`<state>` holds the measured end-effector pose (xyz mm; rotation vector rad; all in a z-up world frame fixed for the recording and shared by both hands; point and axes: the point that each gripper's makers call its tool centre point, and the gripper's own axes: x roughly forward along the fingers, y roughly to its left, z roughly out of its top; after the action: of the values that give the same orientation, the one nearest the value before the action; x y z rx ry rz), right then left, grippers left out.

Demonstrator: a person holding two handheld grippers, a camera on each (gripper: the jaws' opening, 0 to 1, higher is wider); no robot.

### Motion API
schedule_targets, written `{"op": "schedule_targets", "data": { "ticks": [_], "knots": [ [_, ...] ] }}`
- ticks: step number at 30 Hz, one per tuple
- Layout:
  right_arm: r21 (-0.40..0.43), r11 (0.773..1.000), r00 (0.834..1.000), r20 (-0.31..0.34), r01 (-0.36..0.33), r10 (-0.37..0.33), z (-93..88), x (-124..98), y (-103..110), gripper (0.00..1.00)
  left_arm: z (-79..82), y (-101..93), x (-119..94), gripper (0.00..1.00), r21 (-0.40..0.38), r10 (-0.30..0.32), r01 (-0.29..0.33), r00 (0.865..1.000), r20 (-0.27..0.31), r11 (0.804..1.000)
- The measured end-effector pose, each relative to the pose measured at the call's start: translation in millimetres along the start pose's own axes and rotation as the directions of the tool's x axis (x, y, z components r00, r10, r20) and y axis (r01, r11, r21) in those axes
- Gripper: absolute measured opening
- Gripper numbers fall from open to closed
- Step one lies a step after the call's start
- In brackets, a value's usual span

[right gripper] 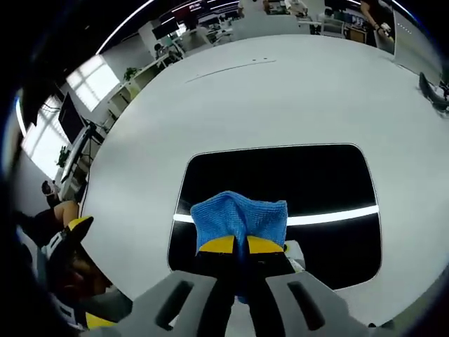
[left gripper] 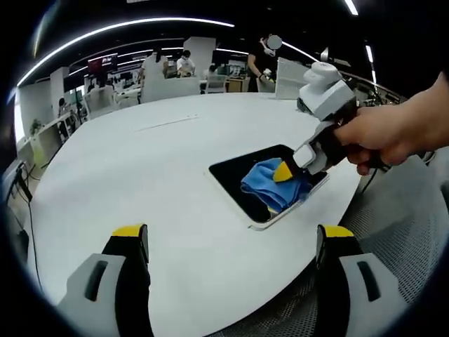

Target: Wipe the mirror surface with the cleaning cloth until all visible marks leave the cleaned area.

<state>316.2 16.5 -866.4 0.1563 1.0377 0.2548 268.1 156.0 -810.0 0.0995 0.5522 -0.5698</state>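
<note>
Nearest in the right gripper view, the right gripper [right gripper: 235,246] has its yellow-tipped jaws pinched tight on a bunched blue cleaning cloth [right gripper: 238,210], which presses down on the near half of the mirror [right gripper: 330,175]. The mirror lies flat on the white table [right gripper: 280,91], a dark rounded rectangle in a pale frame, reflecting a bright strip of ceiling light. In the left gripper view, the left gripper [left gripper: 231,242] hovers over bare table short of the mirror [left gripper: 235,175], its jaws spread wide and holding nothing; beyond it a hand [left gripper: 393,133] grips the right gripper [left gripper: 284,170] as it bears the cloth [left gripper: 270,186] onto the glass near the table's edge. The wiping looks to be under way rather than finished: the cloth sits on one part of the surface, and the rest of the glass appears dark and smooth, though any faint marks are too small to tell, so the remaining passes cannot be judged done. The mirror's long axis runs side to side across the right gripper view, roughly along the nearby table edge. Farther off, desks and people fill the office.
</note>
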Motion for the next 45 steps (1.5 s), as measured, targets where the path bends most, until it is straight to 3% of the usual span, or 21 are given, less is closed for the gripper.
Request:
{"op": "schedule_targets", "data": {
  "ticks": [5,7,9,15,22,45],
  "knots": [
    [-0.039,0.999,1.000,-0.009,-0.002,0.002,-6.2,-3,3,0.00,-3.5,-5.3,1,0.99,0.014,-0.020,0.020,0.999,-0.025,1.000],
    [-0.083,0.996,1.000,0.002,-0.018,0.019,-7.5,-4,4,0.00,-2.4,-1.2,0,0.99,0.010,0.001,-0.001,1.000,-0.017,1.000],
    [-0.031,0.999,1.000,0.001,-0.019,0.019,-10.0,-6,4,0.00,-2.1,0.6,-1,0.99,0.004,0.010,-0.010,1.000,-0.015,1.000],
    [0.002,1.000,1.000,-0.004,-0.031,0.031,-12.7,-8,4,0.00,-2.5,-1.3,0,0.99,0.011,0.004,-0.004,1.000,-0.019,1.000],
    [-0.049,0.999,1.000,0.000,-0.010,0.010,-19.9,-11,7,0.00,-1.7,-1.5,0,0.99,0.029,0.005,-0.004,1.000,-0.020,1.000],
    [-0.009,1.000,1.000,-0.020,-0.024,0.024,-28.3,-16,6,0.00,-0.7,-1.1,0,0.99,0.017,0.007,-0.007,1.000,-0.010,1.000]
  ]
}}
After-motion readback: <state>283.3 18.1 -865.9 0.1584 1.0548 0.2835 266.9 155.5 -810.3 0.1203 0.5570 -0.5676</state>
